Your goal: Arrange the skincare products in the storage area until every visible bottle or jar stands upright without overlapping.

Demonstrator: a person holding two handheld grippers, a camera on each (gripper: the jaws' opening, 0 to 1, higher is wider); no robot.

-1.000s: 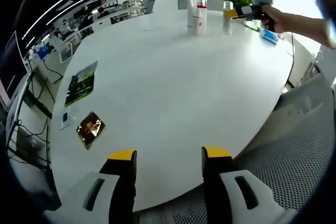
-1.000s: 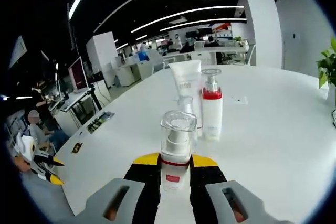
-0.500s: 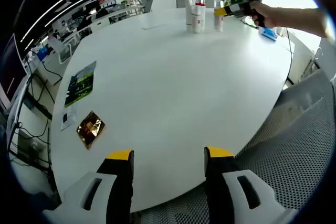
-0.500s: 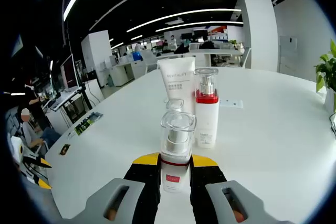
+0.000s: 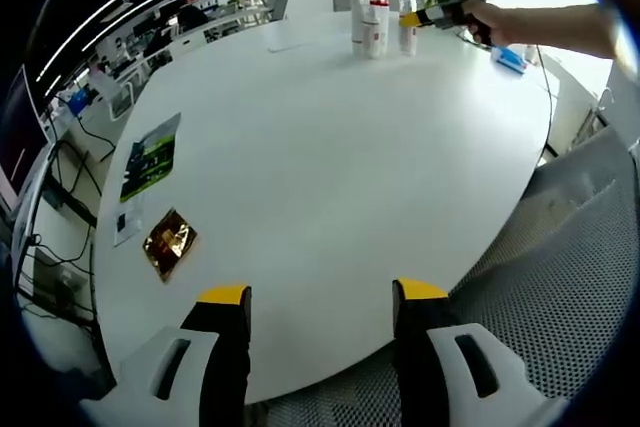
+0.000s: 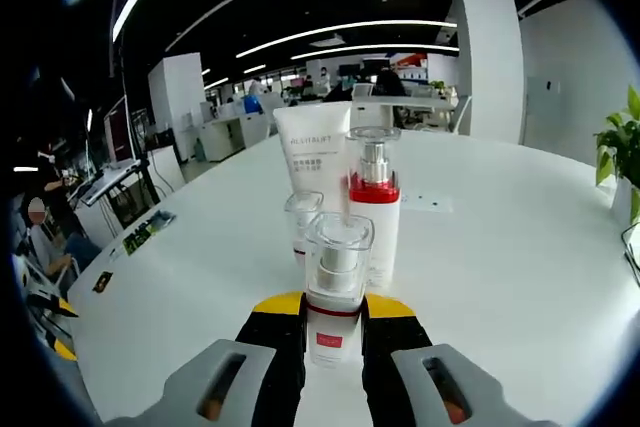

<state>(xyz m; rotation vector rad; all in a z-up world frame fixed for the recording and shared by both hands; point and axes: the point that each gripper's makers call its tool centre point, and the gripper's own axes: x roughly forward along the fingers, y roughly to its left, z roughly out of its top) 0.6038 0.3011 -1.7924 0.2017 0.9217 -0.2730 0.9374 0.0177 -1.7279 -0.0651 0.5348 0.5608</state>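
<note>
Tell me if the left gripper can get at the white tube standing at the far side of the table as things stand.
Probably not without a long reach. The left gripper hangs open at the near table edge, while the white tube stands far across, beside the right gripper and its held pump bottle. Bare tabletop lies between.

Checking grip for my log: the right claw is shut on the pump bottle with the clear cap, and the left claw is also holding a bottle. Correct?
Not quite. The left claw holds nothing: in the left gripper view its jaws stand apart over the bare white table. The right claw is indeed shut on the clear-capped pump bottle.

left tongs: grey bodies, black jaws, yellow tips | right tongs: same colours
</note>
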